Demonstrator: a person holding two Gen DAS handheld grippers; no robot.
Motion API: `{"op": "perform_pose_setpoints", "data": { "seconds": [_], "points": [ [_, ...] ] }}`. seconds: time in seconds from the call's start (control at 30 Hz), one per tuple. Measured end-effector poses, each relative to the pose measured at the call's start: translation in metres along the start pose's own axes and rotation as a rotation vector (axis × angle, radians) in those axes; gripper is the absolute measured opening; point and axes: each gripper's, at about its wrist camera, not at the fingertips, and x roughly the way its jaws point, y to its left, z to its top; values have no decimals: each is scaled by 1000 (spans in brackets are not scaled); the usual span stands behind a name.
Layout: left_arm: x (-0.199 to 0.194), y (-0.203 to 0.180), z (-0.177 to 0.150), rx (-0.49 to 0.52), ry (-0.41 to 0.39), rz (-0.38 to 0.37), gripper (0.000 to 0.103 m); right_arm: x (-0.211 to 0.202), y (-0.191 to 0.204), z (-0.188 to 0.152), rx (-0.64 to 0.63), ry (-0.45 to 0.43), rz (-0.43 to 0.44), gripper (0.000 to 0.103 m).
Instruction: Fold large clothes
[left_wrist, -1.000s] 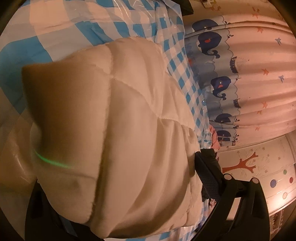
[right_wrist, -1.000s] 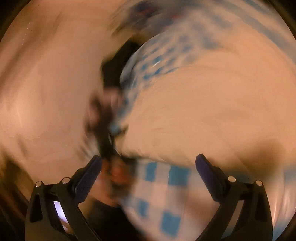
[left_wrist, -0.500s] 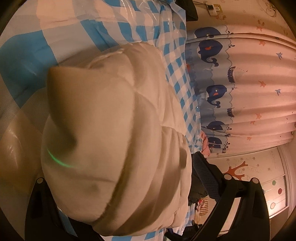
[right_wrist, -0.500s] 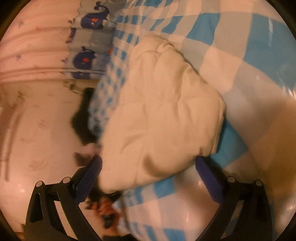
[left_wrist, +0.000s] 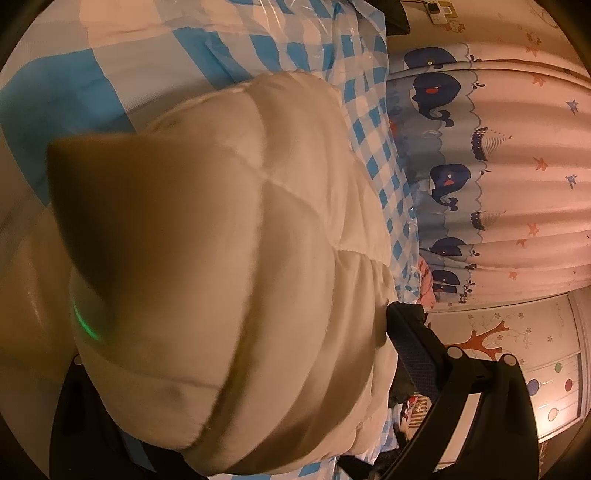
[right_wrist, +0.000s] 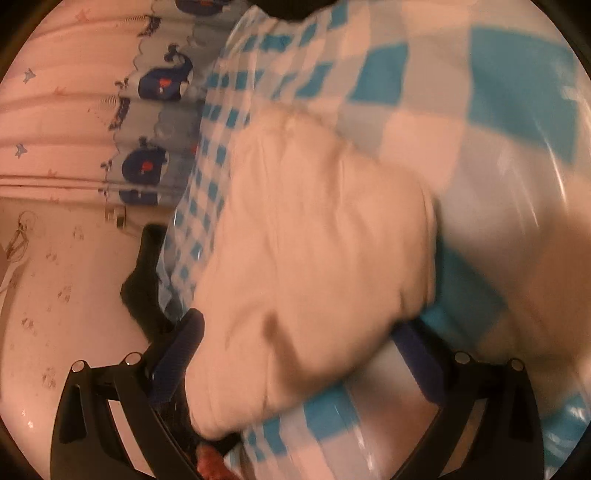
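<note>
On the blue-and-white checked cover, which carries a clear plastic sheet over it, lies a cream quilted garment, bunched into a thick padded bundle. Left wrist view: the garment fills most of the frame and rises between the fingers of the left gripper; only the right-hand finger shows clearly (the other is buried under fabric), and the jaws stand wide apart with the padding bulging between them. Whether they press on the cloth cannot be told. A green light glows at the lower left edge of the bundle. Right wrist view, somewhat blurred: the same garment sits on the checked cover, its near end lying between the two blue-padded fingers of the right gripper, jaws spread, the left finger just beside the fabric edge. Behind the bed hangs a pale curtain with dark blue whales, also seen in the right view. A wall with a tree decal stands beside the curtain.
</note>
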Motion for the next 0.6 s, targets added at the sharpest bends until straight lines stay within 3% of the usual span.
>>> {"op": "perform_pose_setpoints", "data": {
  "seconds": [0.13, 0.17, 0.2, 0.23, 0.27, 0.33, 0.4, 0.5, 0.6],
  "points": [
    [1, 2, -1, -5, 9, 3, 93, 7, 11, 1, -97, -57, -8, 95],
    [2, 0, -1, -2, 7, 8, 93, 8, 12, 1, -117, -58, -8, 83],
    [2, 0, -2, 4, 0, 16, 91, 8, 9, 2, -124, -51, -4, 35],
    [2, 0, -3, 15, -11, 31, 80, 9, 6, 4, -110, -45, 0, 19],
    [2, -1, -4, 36, -20, 48, 73, 9, -2, 8, -78, -33, 37, 20],
    [1, -4, -6, 86, -27, 55, 49, 7, -2, 11, -105, -12, 83, 20],
    [-5, -14, -8, 145, -50, 63, 38, 1, 15, 10, -186, -18, 91, 19],
    [-20, -34, -13, 232, -74, 34, 31, -16, 49, 9, -301, -30, 121, 18],
    [-58, -50, -36, 310, -70, -17, 30, -46, 76, 5, -379, -22, 176, 17]
  ]
}}
